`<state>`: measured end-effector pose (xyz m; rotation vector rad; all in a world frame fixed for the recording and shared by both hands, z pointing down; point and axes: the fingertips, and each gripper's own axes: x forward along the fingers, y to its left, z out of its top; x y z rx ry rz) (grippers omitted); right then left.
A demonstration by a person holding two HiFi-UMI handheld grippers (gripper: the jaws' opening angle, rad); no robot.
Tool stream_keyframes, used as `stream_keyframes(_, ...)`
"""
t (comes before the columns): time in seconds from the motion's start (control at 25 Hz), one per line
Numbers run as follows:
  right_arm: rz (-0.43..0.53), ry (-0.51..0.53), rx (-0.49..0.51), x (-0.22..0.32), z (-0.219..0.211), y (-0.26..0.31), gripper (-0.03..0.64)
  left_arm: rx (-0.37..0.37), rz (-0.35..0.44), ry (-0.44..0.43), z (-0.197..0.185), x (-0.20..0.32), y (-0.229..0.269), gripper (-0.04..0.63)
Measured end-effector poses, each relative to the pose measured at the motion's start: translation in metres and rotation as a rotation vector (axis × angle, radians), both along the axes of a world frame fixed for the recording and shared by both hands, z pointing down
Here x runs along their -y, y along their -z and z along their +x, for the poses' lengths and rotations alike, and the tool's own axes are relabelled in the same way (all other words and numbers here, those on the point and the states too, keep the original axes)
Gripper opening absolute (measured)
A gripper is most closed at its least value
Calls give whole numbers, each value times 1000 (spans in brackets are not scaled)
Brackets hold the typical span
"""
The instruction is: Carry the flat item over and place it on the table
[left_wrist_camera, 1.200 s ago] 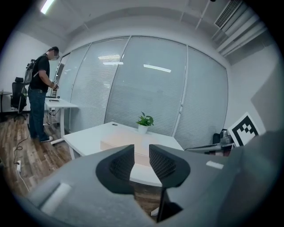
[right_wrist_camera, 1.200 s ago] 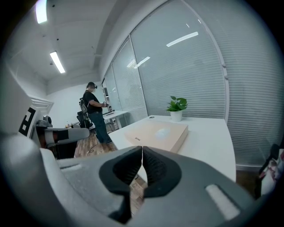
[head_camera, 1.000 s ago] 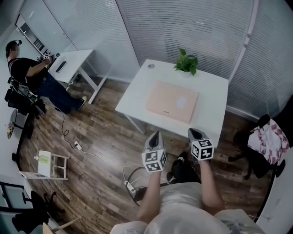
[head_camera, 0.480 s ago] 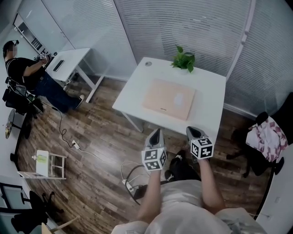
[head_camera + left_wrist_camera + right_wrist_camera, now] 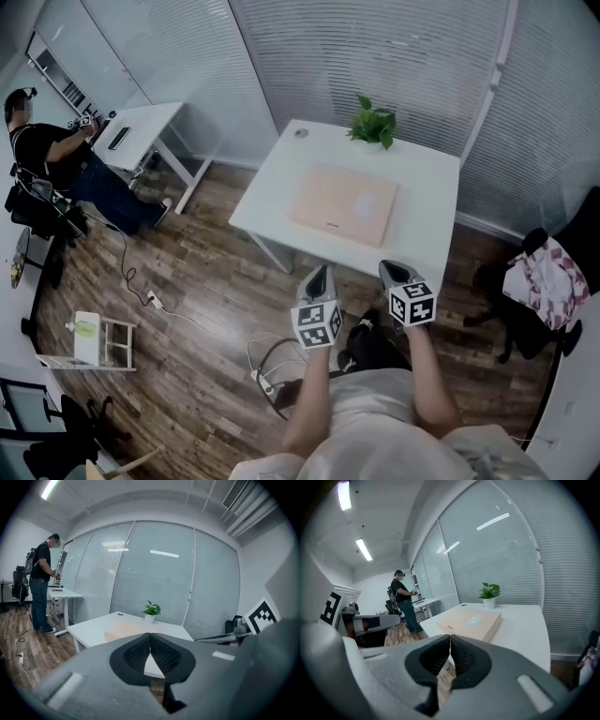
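Fingers on left gripper (image 5: 318,273) and right gripper (image 5: 390,268) pressed together, empty, by table's (image 5: 427,217) near edge; flat box (image 5: 345,203) mid-table.

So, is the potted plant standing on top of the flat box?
No, the potted plant stands on the white table beyond the flat box, apart from it.

Our head view looks steeply down on the white table (image 5: 427,202) from a little way back. The left gripper view and right gripper view sit low behind their jaws, facing almost level toward it; the left seems slightly farther off. All three share the potted plant (image 5: 372,125).
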<state>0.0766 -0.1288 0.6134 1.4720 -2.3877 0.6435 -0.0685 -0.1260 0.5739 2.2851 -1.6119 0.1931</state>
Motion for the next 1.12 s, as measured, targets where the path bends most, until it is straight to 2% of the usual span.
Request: stream_keyframes(1.12,29,2,-74,5,11,8,2,-36,-3,-16,10,12,4,8)
